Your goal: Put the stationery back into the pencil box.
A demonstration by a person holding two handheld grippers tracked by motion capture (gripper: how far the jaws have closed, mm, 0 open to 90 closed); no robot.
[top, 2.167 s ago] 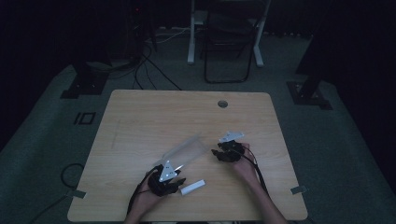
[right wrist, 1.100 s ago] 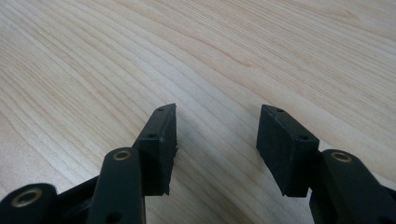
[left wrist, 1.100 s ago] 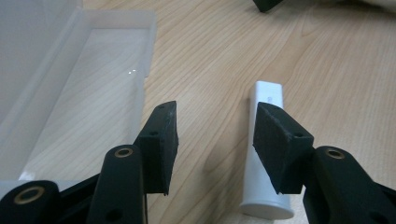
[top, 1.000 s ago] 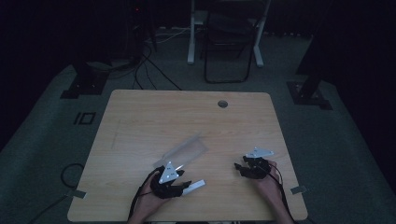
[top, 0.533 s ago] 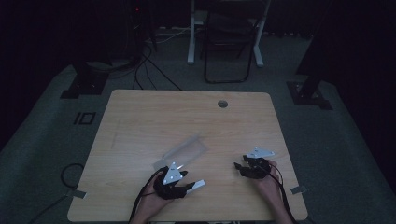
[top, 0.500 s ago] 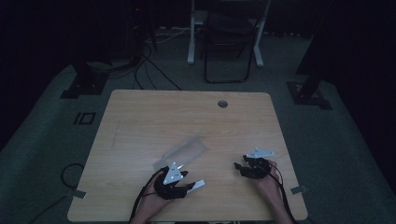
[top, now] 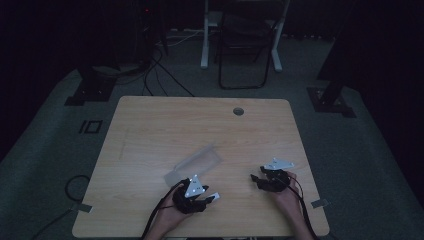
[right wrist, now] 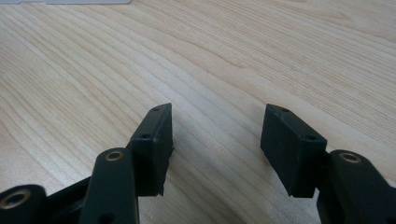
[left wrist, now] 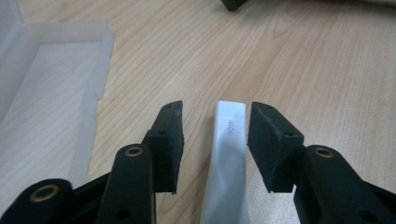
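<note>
Since a moment ago we have been closing our left gripper [left wrist: 215,140] around the white bar [left wrist: 227,163] lying near the table's [top: 150,125] near edge, one pad not yet touching, while our right gripper [right wrist: 215,144] gapes empty.

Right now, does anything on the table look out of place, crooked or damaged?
Nothing looks damaged or spilled. The clear plastic box lies at a slant to the table's edges. The white stick lies flat between the left gripper's fingers, which have just been closing.
</note>
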